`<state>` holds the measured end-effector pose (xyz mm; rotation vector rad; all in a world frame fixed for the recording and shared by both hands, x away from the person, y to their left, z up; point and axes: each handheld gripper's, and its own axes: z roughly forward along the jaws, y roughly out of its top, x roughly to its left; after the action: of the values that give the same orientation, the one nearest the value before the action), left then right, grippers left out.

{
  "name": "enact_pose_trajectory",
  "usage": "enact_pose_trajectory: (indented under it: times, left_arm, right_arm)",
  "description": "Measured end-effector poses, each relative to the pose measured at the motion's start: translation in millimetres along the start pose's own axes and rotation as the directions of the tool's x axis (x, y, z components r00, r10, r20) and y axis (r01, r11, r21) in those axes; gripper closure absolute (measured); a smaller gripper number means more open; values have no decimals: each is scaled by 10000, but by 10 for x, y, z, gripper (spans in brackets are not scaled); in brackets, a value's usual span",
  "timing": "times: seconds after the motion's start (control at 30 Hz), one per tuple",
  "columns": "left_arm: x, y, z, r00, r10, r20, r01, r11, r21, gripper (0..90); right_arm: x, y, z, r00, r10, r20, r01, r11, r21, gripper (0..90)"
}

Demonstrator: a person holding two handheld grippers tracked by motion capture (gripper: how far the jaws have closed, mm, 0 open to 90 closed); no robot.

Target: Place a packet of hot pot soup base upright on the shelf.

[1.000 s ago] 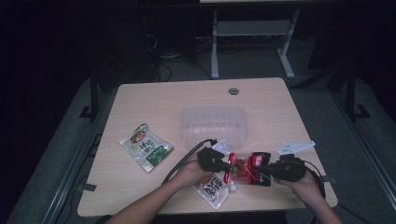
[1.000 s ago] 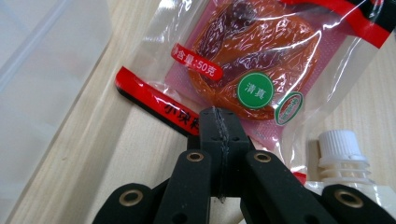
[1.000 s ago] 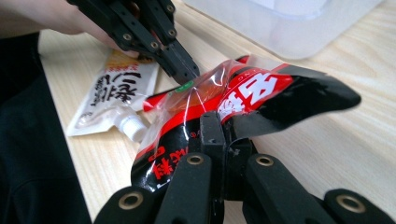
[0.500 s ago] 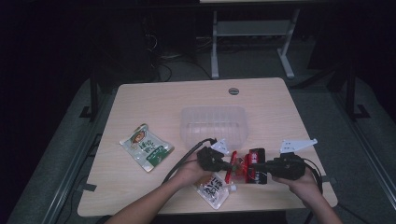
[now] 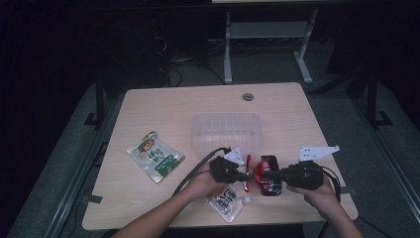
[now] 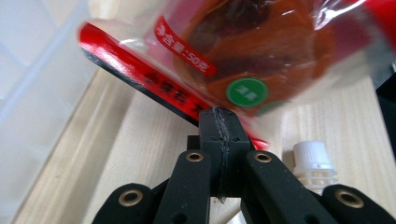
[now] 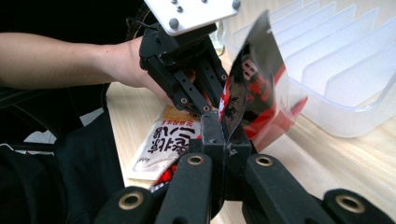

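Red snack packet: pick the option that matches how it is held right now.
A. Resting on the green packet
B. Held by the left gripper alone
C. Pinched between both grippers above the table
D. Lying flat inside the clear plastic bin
C: the red snack packet hangs over the table with the left gripper and the right gripper each clamped on an edge.

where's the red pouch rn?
High view: red pouch is held off the table between left gripper and right gripper, just in front of the clear tray.
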<state>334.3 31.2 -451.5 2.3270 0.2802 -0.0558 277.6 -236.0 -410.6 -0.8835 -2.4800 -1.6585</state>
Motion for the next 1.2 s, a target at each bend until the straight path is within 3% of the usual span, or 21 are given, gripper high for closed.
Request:
enact_pose_trajectory:
  times: [0.23,0.53,0.73,0.9,1.2]
  left_arm:
    - [-29,30,-196,9999,-140,98,144,9988,-469,805]
    - [-62,-57,-503,9993,-366,40,368,9975,-607,672]
    - [-54,-245,-768,9971,-756,-54,751,9947,-704,597]
    - [-58,-434,-969,9936,-1060,-396,1033,9925,-650,559]
    - [-98,-789,-1237,9818,-1583,-1052,1550,9871,-390,469]
  right_arm:
    - [5,12,-37,10000,-16,-6,16,9999,-139,900]
    - [51,90,-77,9996,-292,59,294,9993,-221,900]
    - [44,139,-99,9993,-331,157,336,9989,-327,900]
    - [48,236,-112,9984,-492,289,504,9978,-429,900]
    - [35,401,-130,9958,-799,436,821,9953,-513,900]
